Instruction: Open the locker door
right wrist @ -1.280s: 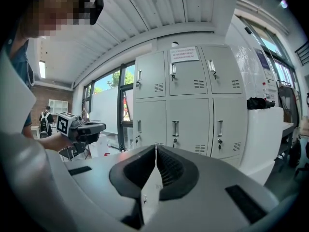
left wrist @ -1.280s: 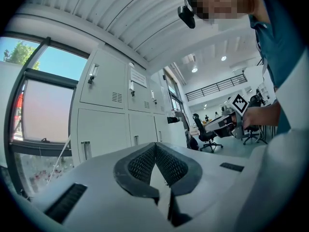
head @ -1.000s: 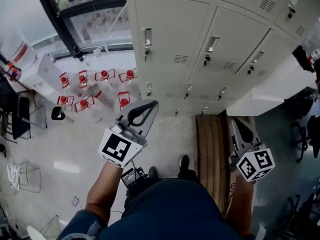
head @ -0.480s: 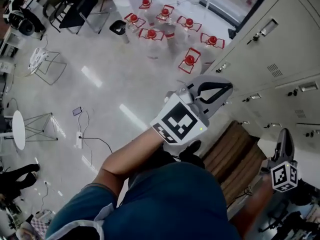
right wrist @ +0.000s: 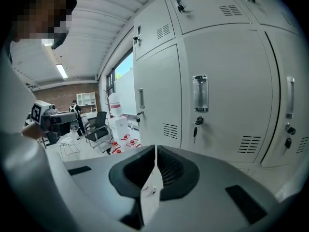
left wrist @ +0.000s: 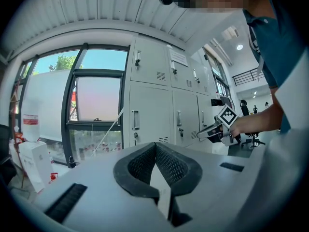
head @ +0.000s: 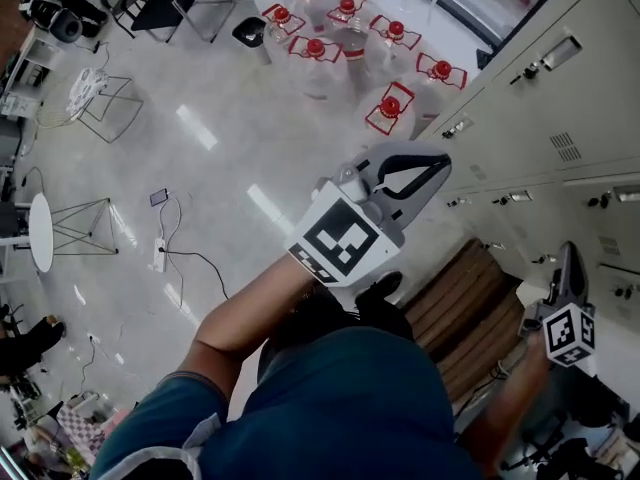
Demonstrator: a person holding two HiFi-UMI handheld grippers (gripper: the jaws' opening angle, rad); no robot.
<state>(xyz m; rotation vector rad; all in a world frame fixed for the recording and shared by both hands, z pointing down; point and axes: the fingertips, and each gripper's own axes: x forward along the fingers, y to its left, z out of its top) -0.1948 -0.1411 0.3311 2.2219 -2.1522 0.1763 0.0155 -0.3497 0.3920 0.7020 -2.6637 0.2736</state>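
While both tools hang in mid-air, neither touches the lockers [head: 560, 88] along the right edge of the head view. Left hand-held gripper [head: 443, 161], frame centre: jaws closed tip to tip, nothing between them, pointing toward the locker bank. Right hand-held gripper [head: 569, 256], lower right: jaws pressed together, empty. In the right gripper view a locker door [right wrist: 227, 81] fills the upper right, closed, with an upright handle [right wrist: 200, 93] and a key [right wrist: 195, 128] hanging in the lock below it. Red-capped jugs [head: 390, 108] stand on the floor [head: 230, 168], upper centre, near the lockers.
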